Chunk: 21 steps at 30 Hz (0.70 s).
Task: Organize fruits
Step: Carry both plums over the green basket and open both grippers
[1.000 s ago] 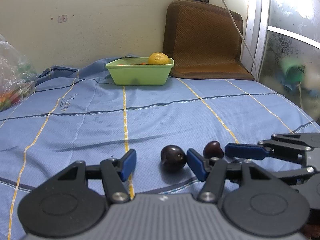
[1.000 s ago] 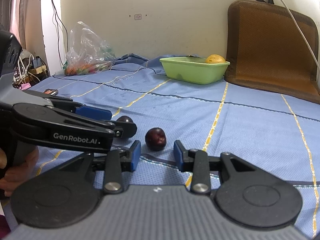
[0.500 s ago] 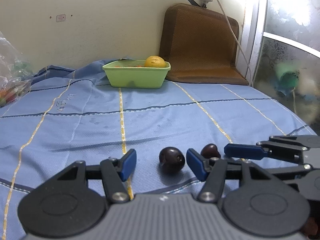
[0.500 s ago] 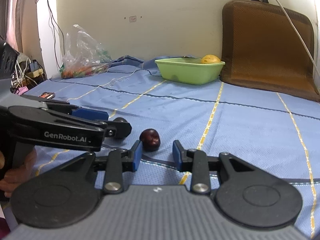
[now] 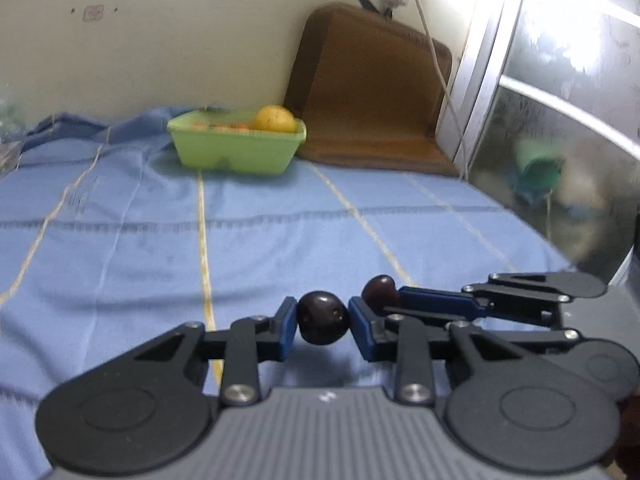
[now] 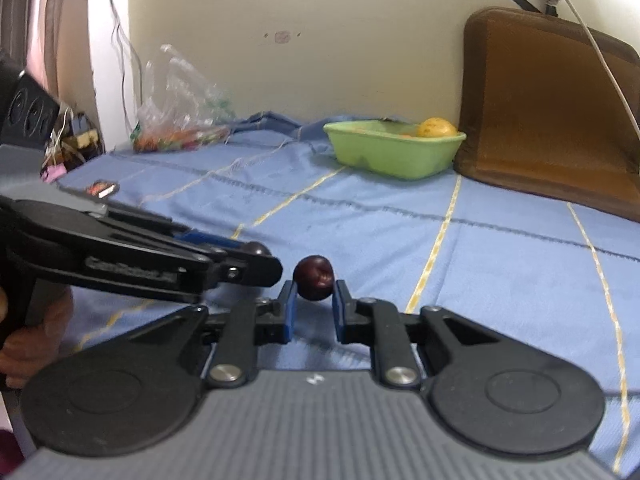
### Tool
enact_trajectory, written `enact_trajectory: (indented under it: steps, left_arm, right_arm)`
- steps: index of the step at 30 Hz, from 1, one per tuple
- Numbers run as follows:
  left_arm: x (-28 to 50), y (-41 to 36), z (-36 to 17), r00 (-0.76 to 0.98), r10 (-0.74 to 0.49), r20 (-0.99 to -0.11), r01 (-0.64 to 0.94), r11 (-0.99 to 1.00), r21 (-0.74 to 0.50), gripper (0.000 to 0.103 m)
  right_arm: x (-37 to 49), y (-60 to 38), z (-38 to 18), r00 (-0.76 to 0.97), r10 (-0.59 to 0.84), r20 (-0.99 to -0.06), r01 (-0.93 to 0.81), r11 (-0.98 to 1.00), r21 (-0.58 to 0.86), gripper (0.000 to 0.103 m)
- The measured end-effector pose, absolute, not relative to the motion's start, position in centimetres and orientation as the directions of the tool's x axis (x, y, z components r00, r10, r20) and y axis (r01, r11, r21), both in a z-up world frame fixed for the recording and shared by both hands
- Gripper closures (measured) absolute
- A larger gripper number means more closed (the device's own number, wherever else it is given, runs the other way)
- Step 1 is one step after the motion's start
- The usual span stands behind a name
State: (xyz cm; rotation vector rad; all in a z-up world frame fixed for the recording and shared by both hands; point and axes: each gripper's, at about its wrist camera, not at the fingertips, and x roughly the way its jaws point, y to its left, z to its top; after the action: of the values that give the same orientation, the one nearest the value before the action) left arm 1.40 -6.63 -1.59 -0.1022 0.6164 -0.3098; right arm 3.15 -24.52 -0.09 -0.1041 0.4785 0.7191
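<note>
Nearest, left gripper: blue-padded fingers clamped on a dark purple round plum, pads touching both its sides; plum raised off the blue striped bed sheet, shadow on the cloth beneath. Just beside it to the right, right gripper: blue fingers closed on a second, reddish-dark plum, gripped at the fingertips. In the left wrist view, second plum seen at the tip of the right gripper's blue finger, near the first plum, not touching it. In the right wrist view, left gripper's black linkage crossing from the left, its plum mostly hidden behind the arm. Person's hand at lower left edge, wrapped round the left gripper's handle.

Mid distance: bare sheet with yellow and dark stripes. Small dark flat item on the sheet at left, too blurred to identify.

Far: light green rectangular plastic tub on the sheet near the wall, a yellow-orange round fruit inside at its right end; some orange bits also inside, unclear. Brown woven cushion leaning on the wall just right of the tub. Clear plastic bag with colourful contents far left. White cable hanging down over the cushion.
</note>
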Motion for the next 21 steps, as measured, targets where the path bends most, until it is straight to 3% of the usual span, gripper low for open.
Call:
enact_trajectory:
  steps: [5,11,21]
  left_arm:
    - [5.9,-5.6,1.6,0.792,-0.343,-0.506,0.26,0.938,-0.228,0.074]
    - [14.9,-4.9,4.0,0.828,-0.271,-0.491,0.203,0.961,-0.188,0.074]
    - [25.6,-4.3,1.8,0.809,-0.099,-0.58,0.079,0.995,-0.059,0.073]
  right_arm:
    - [7.7,-24.7,2.1,0.672,0.625,-0.398,-0.638,0.761,0.117,0.081]
    - [15.3,-22.9,4.8,0.721,0.611,-0.328,-0.61,0.783,0.119,0.081]
    - [25.6,-19.9,2.8,0.717,0.569,-0.403,-0.569,0.811,0.134,0.079]
